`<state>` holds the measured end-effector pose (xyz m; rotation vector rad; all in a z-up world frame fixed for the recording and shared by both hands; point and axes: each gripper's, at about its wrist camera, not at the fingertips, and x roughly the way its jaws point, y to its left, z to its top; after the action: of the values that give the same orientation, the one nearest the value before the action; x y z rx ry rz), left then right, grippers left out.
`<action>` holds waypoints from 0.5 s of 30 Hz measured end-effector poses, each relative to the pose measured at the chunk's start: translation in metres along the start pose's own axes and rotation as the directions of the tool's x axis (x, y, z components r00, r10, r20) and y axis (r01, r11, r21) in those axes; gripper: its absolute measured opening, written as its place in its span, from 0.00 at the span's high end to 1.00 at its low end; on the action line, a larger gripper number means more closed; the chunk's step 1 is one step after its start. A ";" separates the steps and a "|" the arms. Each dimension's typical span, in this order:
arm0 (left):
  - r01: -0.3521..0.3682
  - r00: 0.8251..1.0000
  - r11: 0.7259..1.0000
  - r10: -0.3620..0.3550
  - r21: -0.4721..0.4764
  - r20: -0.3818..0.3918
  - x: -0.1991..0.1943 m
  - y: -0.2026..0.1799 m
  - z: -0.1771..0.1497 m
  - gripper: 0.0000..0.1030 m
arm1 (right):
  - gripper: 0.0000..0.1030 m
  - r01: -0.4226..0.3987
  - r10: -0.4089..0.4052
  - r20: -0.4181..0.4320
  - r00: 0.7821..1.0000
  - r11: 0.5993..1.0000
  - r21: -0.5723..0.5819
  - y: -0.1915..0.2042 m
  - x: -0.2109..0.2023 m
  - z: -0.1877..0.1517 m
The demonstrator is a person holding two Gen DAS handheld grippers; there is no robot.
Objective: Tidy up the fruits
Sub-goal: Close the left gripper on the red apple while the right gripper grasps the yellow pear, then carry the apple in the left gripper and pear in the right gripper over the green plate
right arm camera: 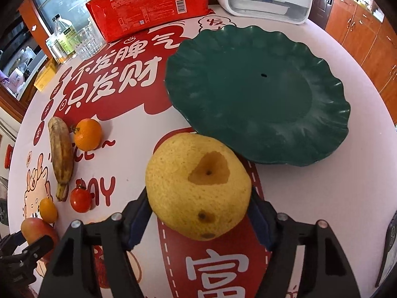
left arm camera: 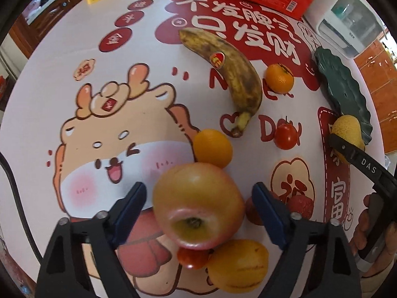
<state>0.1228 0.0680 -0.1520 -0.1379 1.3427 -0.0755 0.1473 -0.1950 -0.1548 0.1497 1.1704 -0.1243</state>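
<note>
Apple (left arm camera: 198,206) sits low at centre of the left wrist view between the left gripper (left arm camera: 198,213)'s parted jaws, not yet clamped. Right gripper (right arm camera: 198,213) is clamped on a yellow pear (right arm camera: 198,186), bottom centre, just short of the empty green plate (right arm camera: 322,134) at upper right. Next move, likely: carry the pear onto the plate.

— Where was the left gripper (left arm camera: 198,211)?
— Lower centre of its view, jaws spread wide.
— And the right gripper (right arm camera: 198,213)?
— Lower centre too, jaws clamped on their load.
</note>
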 end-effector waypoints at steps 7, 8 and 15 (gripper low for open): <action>-0.011 1.000 1.000 0.011 -0.002 -0.002 0.008 -0.001 -0.002 0.35 | 0.30 0.012 -0.012 0.018 1.000 1.000 0.008 0.001 0.003 0.000; -0.010 1.000 1.000 0.010 -0.004 0.003 0.008 0.000 -0.002 0.35 | 0.30 0.012 -0.012 0.021 1.000 1.000 0.011 0.002 0.003 0.001; -0.016 0.999 1.000 0.017 -0.009 0.028 0.003 0.003 -0.008 0.36 | 0.31 -0.013 0.011 0.057 0.998 1.000 0.025 0.001 0.003 0.000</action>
<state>0.1152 0.0697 -0.1571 -0.1348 1.3166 -0.0536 0.1482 -0.1941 -0.1575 0.1745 1.1113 -0.1320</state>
